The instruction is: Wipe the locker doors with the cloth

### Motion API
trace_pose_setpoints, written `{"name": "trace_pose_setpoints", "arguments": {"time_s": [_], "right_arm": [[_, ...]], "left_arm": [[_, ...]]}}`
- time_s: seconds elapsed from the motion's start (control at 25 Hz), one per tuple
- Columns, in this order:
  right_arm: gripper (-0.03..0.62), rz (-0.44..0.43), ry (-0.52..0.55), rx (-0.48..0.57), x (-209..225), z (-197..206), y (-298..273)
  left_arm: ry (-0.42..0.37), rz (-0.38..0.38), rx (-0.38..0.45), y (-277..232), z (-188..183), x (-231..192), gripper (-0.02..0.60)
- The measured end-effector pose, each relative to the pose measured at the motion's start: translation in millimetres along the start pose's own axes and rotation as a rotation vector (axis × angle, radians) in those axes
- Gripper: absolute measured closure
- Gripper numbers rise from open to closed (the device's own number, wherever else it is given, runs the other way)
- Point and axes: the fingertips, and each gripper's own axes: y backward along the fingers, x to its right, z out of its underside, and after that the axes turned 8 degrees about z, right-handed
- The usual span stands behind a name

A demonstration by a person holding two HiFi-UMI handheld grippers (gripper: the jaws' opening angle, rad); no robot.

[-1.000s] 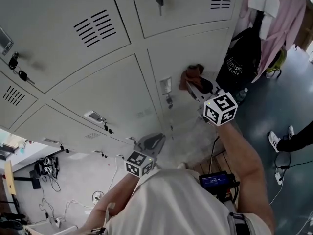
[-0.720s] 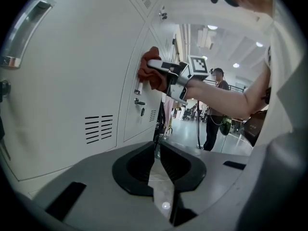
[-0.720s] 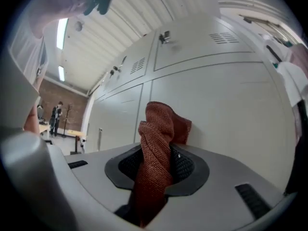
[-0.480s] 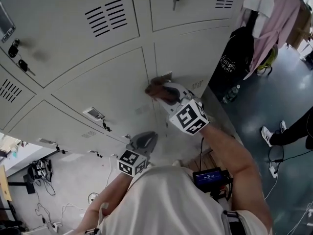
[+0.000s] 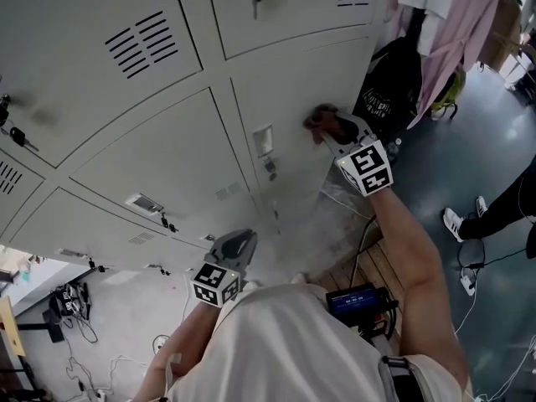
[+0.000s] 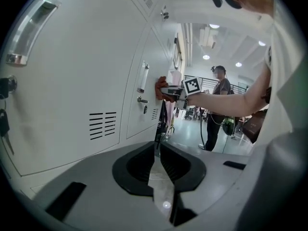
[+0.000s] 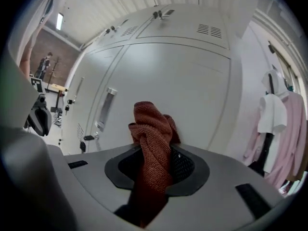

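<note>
While the right hand-held gripper (image 5: 329, 129) is clamped on the rust-red knitted cloth (image 7: 153, 129), held against the pale grey metal locker door (image 5: 289, 82), the left hand-held gripper (image 5: 237, 243) hangs low, jaws together, empty. Cloth looks soft, light, floppy; a bunched mid-fold grip w/ wad protruding suits it.

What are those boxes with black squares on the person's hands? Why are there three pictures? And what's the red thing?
This isn't a robot. It's a person cleaning. Each hand holds a pinching tool called a gripper, and the patterned boxes are part of those tools. One picture comes from a camera on the person's head, looking down. The other two come from little cameras riding on each gripper. The right gripper is pinching a reddish cloth and holds it up at a grey locker door. The left gripper hangs lower, with its jaws closed on nothing. Pink clothes and a black bag are beside the lockers.
</note>
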Motion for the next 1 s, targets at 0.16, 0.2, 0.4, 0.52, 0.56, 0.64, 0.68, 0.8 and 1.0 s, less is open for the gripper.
{"name": "trace_pose_setpoints", "arguments": {"time_s": [0.16,0.2,0.4,0.52,0.56,0.64,0.68,0.8,1.0], "right_arm": [[0.477,0.096,-0.072,-0.046,53.1,34.9,3.6],[0.477,0.118,-0.103,-0.059,63.6,45.3,4.7],[0.477,0.140,-0.295,-0.166,69.2,105.6,4.7],[0.477,0.051,-0.417,-0.221,31.8,132.7,-3.1],[0.477,0.028,-0.446,-0.230,19.0,137.9,-6.3],[0.477,0.008,-0.471,-0.239,-0.4,142.7,-10.3],[0.477,0.000,-0.470,-0.238,-7.6,141.7,-11.0],[0.477,-0.033,-0.431,-0.206,-25.0,122.5,-11.5],[0.477,-0.061,-0.464,-0.018,-34.7,38.3,-4.9]], "left_arm": [[0.001,-0.021,0.006,-7.9,-5.2,1.6,0.540],[0.002,-0.025,0.009,-10.7,-6.0,3.4,0.540],[0.030,-0.034,0.011,-22.2,-1.7,13.5,0.540],[0.039,-0.038,0.002,-24.1,2.5,17.4,0.540],[0.038,-0.040,0.000,-23.5,3.1,17.2,0.540],[0.039,-0.049,-0.003,-20.3,3.5,14.9,0.540],[0.042,-0.055,-0.003,-17.8,4.0,12.9,0.540],[0.049,-0.070,-0.011,-10.1,7.1,6.0,0.540],[0.048,-0.062,-0.018,-6.1,7.8,-0.9,0.540]]}}
